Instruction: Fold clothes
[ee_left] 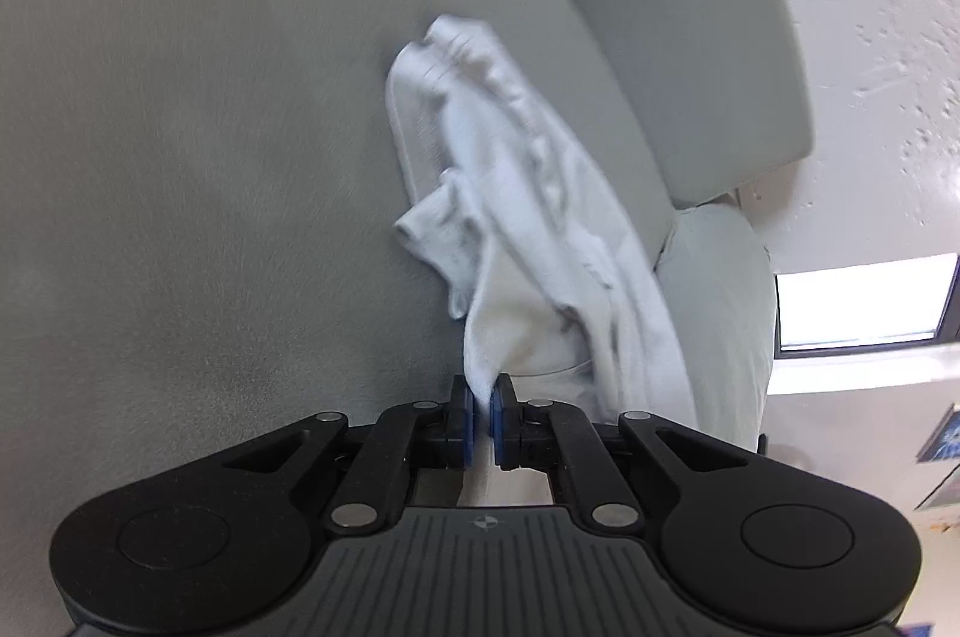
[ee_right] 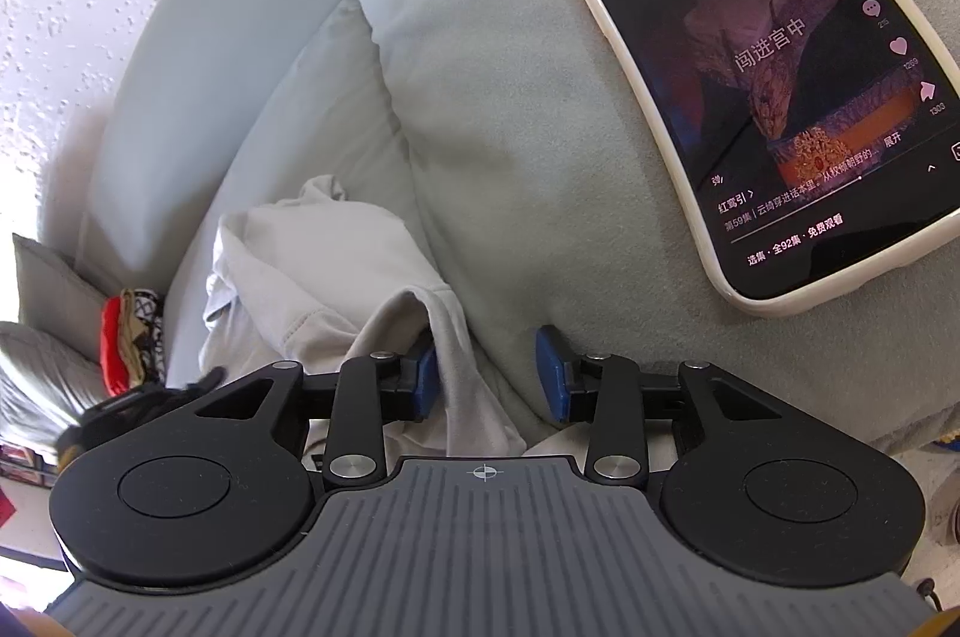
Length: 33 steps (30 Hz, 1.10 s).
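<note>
A crumpled white garment [ee_left: 510,193] lies against the grey-green sofa seat [ee_left: 210,156] in the left wrist view. My left gripper [ee_left: 480,418] is shut on a corner of that cloth, which stretches away from the blue pads. In the right wrist view a pale grey-white garment [ee_right: 336,277] lies bunched in the gap between sofa cushions. My right gripper [ee_right: 487,376] stands open, and a fold of this cloth runs between its fingers, close to the left blue pad [ee_right: 425,385]. Whether the two views show one garment, I cannot tell.
A phone [ee_right: 774,78] in a cream case, screen lit, rests on the cushion [ee_right: 510,126] ahead of the right gripper. A stack of red and patterned clothes [ee_right: 129,343] sits at the far left. The sofa backrest [ee_left: 660,6] and a textured white wall [ee_left: 888,6] lie beyond.
</note>
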{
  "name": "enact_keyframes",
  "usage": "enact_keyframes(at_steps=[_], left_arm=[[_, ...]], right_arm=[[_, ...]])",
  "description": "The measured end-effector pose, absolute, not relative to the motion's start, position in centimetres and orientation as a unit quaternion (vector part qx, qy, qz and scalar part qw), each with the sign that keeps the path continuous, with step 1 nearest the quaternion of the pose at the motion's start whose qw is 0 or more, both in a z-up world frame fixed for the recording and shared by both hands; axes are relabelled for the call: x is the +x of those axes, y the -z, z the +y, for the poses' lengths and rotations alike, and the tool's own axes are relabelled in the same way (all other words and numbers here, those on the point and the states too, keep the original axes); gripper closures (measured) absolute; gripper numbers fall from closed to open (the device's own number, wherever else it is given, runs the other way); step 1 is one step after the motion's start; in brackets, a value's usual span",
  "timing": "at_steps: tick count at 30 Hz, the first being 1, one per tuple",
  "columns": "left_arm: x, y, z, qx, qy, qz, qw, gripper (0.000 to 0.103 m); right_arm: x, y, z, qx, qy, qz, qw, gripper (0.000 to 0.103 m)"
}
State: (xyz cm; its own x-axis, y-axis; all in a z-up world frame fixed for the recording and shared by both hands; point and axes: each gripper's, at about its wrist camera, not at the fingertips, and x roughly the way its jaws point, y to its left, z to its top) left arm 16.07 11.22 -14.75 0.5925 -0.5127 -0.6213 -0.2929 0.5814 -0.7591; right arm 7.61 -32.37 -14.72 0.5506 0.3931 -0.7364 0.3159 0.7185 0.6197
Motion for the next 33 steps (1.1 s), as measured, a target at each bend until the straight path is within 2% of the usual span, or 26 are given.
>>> enact_keyframes(at_steps=[3, 6, 9, 12, 16, 18, 20, 23, 31, 33], left_arm=[[13.7, 12.0, 11.4, -0.409, 0.074, 0.429, 0.802, 0.099], [10.3, 10.6, 12.2, -0.404, 0.066, 0.413, 0.814, 0.099], [7.1, 10.3, 13.4, -0.405, 0.043, 0.402, 0.820, 0.099], [6.3, 10.7, 13.2, -0.403, 0.035, 0.405, 0.820, 0.099], [6.7, 11.3, 12.5, -0.405, 0.034, 0.408, 0.817, 0.100], [7.1, 11.2, 12.1, -0.398, 0.038, 0.405, 0.822, 0.100], [7.6, 11.0, 11.7, -0.394, 0.039, 0.403, 0.825, 0.100], [7.7, 10.8, 11.5, -0.391, 0.042, 0.400, 0.828, 0.100], [7.0, 10.5, 11.4, -0.372, 0.048, 0.405, 0.834, 0.100], [7.0, 10.5, 11.4, -0.371, 0.046, 0.408, 0.833, 0.099]], right_arm=[[7.4, 14.7, -32.5, 0.378, -0.024, 0.475, 0.794, 0.058], [7.1, 14.5, -32.7, 0.380, -0.021, 0.473, 0.795, 0.053], [6.7, 14.0, -32.3, 0.353, -0.016, 0.473, 0.807, 0.053], [6.6, 13.0, -30.6, 0.276, -0.030, 0.467, 0.839, 0.053], [6.5, 11.1, -26.2, 0.103, -0.068, 0.449, 0.885, 0.051], [6.2, 10.5, -23.9, 0.018, -0.083, 0.436, 0.896, 0.043], [5.8, 10.5, -22.3, -0.044, -0.094, 0.424, 0.900, 0.040], [5.1, 10.4, -20.6, -0.110, -0.111, 0.402, 0.902, 0.046], [4.3, 10.2, -16.7, -0.234, -0.144, 0.381, 0.883, 0.051], [4.3, 10.2, -15.8, -0.252, -0.142, 0.381, 0.878, 0.061]])
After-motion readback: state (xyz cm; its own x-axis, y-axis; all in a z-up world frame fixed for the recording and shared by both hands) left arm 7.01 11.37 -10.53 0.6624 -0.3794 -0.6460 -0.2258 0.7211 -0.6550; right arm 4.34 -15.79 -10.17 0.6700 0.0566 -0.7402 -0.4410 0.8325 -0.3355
